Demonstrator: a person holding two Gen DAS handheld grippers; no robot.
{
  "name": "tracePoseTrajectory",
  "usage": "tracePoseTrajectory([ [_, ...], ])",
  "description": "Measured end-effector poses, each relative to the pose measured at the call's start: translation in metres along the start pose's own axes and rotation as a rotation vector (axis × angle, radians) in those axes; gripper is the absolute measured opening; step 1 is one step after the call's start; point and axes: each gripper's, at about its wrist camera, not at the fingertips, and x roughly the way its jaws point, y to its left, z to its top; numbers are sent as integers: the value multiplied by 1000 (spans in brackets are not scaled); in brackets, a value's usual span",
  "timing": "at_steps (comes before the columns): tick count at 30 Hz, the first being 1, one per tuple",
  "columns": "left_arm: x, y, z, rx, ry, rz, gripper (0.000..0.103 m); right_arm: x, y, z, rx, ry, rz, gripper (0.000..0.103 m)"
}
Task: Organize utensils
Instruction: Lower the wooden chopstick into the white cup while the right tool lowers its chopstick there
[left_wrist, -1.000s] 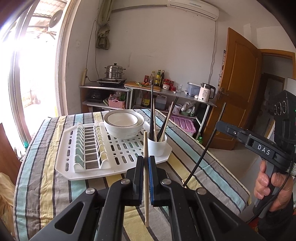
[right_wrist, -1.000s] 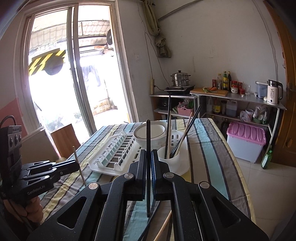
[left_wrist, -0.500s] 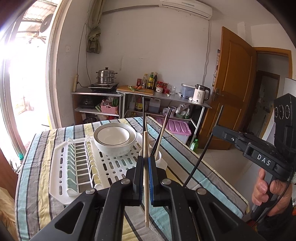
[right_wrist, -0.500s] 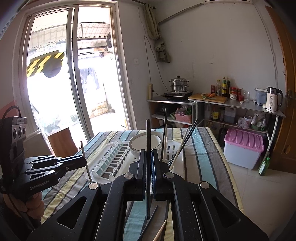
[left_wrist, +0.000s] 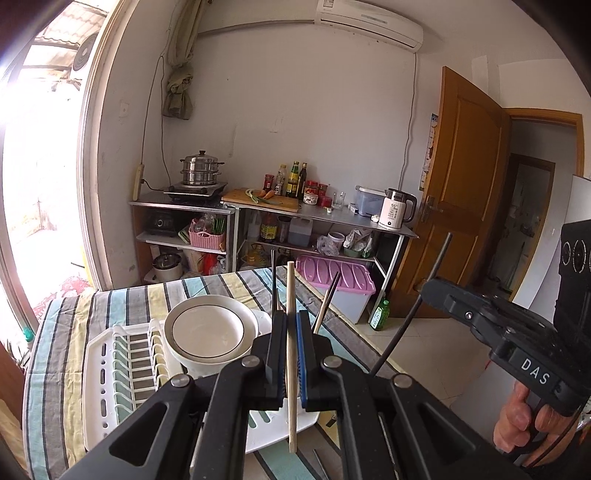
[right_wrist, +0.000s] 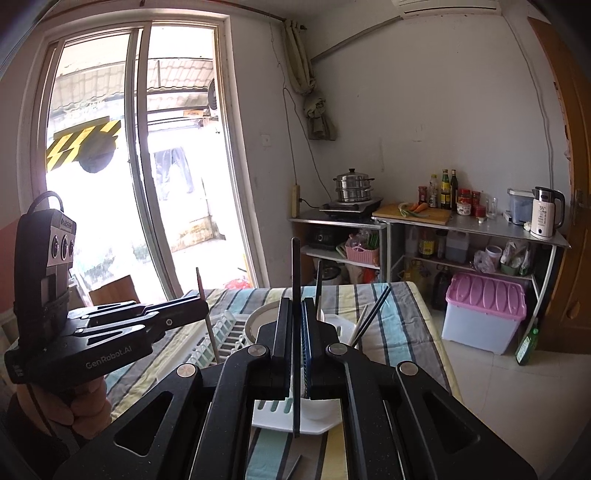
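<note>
Gripping near mid-length, the left claw (left_wrist: 291, 354) was clamped on a pale wooden chopstick (left_wrist: 290, 295), held upright; the right claw (right_wrist: 297, 347) was likewise closed on a dark chopstick (right_wrist: 296, 266). Both sticks looked light, stiff and thin, likely to pivot between pads, so a mid-shaft hold suited. Beyond, on the striped worktop (left_wrist: 55, 332), the white utensil cup (right_wrist: 347, 334) held more chopsticks beside a bowl (left_wrist: 208, 330) on the drying rack (left_wrist: 122, 373).
</note>
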Motion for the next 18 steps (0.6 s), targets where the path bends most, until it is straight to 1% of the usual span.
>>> tracePoseTrajectory([
  [11, 47, 5, 34, -4, -17, -7, 5, 28, -14, 20, 13, -11, -7, 4],
  [18, 80, 14, 33, -16, -5, -4, 5, 50, -25, 20, 31, 6, -7, 4],
])
